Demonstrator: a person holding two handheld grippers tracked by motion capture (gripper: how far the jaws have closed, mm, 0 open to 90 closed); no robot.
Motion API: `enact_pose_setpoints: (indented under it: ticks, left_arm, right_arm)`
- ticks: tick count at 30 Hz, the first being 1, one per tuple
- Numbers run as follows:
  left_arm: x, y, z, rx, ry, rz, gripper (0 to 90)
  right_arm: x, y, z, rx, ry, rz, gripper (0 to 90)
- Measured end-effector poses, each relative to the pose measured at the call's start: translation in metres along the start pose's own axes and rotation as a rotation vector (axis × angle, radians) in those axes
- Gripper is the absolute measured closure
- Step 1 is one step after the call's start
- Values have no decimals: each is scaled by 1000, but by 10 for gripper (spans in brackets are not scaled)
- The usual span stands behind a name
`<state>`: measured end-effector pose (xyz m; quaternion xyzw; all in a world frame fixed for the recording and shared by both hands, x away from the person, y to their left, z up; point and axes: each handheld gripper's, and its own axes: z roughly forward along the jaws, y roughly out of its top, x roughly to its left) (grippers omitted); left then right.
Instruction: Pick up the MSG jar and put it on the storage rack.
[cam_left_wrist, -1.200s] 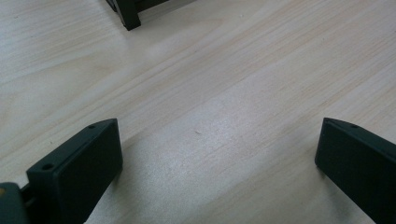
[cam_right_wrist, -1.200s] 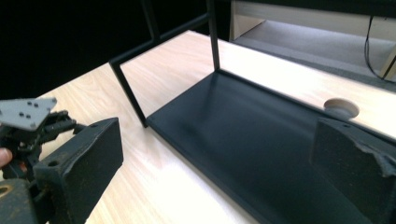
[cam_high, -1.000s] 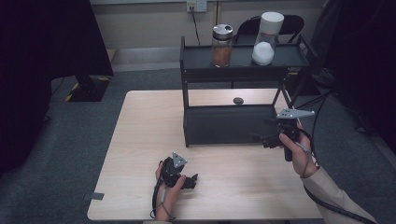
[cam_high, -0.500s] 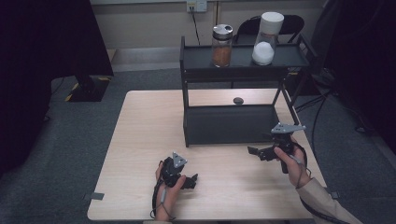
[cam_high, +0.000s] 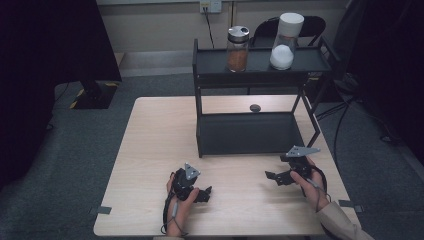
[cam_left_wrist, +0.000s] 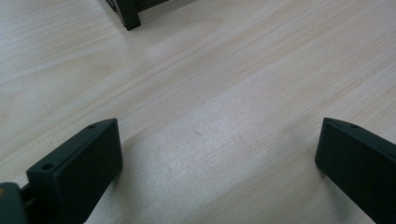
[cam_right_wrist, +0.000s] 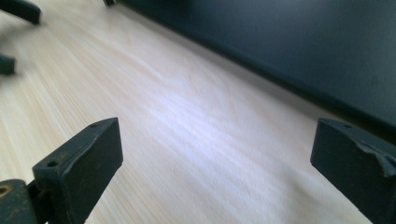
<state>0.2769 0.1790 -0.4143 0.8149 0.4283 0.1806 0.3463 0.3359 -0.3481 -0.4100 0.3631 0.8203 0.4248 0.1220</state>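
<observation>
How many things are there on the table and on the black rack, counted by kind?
Jars on the top shelf: 2, the jar with brown contents and the white container
Racks: 1, the black rack
Small dark round things on the table: 1, the small dark object
Grippers: 2, left gripper and right gripper
Total: 6

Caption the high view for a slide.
Both open grippers, left and right, rest on the table before a black shelf.

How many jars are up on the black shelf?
2. The jar with brown contents stands left on the top shelf; the white-lidded jar stands to its right. None seem hidden.
</observation>
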Motion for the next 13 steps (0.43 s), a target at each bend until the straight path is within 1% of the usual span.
enact_pose_setpoints:
  ticks: [2, 5, 6, 7, 9, 10, 11, 13]
  left_arm:
    - [0, 0, 0, 0, 0, 0, 0]
    - [0, 0, 0, 0, 0, 0, 0]
    - [0, 0, 0, 0, 0, 0, 0]
    - [0, 0, 0, 0, 0, 0, 0]
    - [0, 0, 0, 0, 0, 0, 0]
    - [0, 0, 0, 0, 0, 0, 0]
    - [0, 0, 0, 0, 0, 0, 0]
    - [0, 0, 0, 0, 0, 0, 0]
  right_arm:
    - [2, -2, 1, 16, -14, -19, 11]
    - [5, -5, 4, 45, -34, -35, 12]
    - [6, -4, 4, 57, -40, -40, 14]
    - [8, -2, 5, 79, -49, -56, 16]
    - [11, 0, 6, 90, -62, -76, 12]
    - [12, 1, 7, 104, -65, -83, 4]
    - [15, 2, 8, 110, -78, -92, 0]
    - [15, 3, 8, 113, -77, -88, 0]
